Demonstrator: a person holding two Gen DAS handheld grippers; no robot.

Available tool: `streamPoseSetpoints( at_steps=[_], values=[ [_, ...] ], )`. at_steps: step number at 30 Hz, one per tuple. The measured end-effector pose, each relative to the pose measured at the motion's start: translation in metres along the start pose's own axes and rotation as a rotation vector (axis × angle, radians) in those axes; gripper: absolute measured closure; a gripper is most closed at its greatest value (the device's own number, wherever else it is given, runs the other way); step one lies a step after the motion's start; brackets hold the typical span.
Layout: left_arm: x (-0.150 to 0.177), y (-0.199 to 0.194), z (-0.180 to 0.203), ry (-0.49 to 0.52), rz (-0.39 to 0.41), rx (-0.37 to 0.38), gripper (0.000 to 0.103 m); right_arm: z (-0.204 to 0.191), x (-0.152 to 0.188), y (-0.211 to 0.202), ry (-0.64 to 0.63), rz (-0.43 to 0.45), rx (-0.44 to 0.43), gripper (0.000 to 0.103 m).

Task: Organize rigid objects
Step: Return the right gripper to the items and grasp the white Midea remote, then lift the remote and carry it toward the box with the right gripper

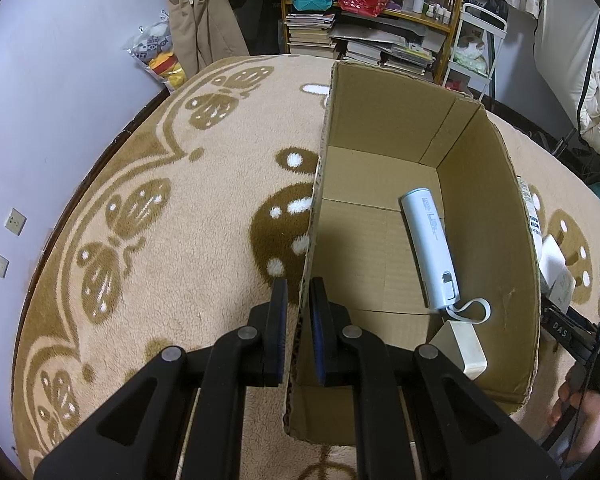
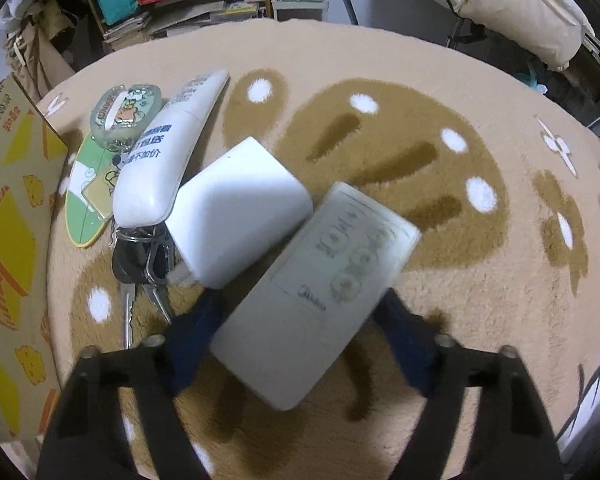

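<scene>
An open cardboard box stands on the patterned rug. My left gripper is shut on its near left wall, one finger outside and one inside. In the box lie a white cylindrical power bank with a strap and a beige block. In the right wrist view, which is blurred, a flat white remote control lies slanted between the blue pads of my right gripper. The pads look pressed against its two long edges.
Left of the remote lie a white charger block, a long white remote, a bunch of keys, a green keychain and a green card. The box's printed outer side is at far left. Shelves with books stand behind the rug.
</scene>
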State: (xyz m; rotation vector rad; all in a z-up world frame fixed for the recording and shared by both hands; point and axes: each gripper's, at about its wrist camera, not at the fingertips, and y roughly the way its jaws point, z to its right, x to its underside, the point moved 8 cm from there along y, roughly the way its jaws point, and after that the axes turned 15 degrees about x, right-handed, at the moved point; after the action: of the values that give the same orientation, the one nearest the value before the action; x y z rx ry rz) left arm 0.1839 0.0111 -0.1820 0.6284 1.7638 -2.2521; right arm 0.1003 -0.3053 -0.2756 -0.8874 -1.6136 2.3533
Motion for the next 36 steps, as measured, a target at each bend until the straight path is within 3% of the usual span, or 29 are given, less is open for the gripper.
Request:
streamPoseSetpoints(
  at_steps=[7,10,14,27,31,34,36],
  values=[
    [-0.001,0.000,0.000,0.004,-0.001,-0.005,0.092,0.030,0.001,-0.009,0.066,-0.009,-0.013,0.050],
    [-0.001,0.000,0.000,0.008,0.000,-0.009,0.092,0.042,0.002,-0.014,0.131,-0.011,-0.064,0.051],
    [-0.001,0.000,0.000,0.014,0.000,-0.014,0.092,0.053,-0.002,-0.020,0.173,0.003,-0.058,0.051],
    [0.000,0.000,0.001,0.016,0.000,-0.013,0.093,0.043,-0.007,-0.035,0.128,0.024,-0.047,0.051],
    [0.000,-0.001,0.001,0.006,-0.002,-0.003,0.093,0.045,-0.012,-0.050,0.125,0.063,-0.059,0.051],
    [0.000,-0.002,0.002,0.003,0.000,0.002,0.093,0.051,-0.019,-0.066,0.140,0.113,-0.011,0.051],
    [0.000,-0.002,0.002,0.004,0.000,-0.001,0.093,0.048,-0.026,-0.078,0.132,0.144,-0.034,0.051]
  ],
)
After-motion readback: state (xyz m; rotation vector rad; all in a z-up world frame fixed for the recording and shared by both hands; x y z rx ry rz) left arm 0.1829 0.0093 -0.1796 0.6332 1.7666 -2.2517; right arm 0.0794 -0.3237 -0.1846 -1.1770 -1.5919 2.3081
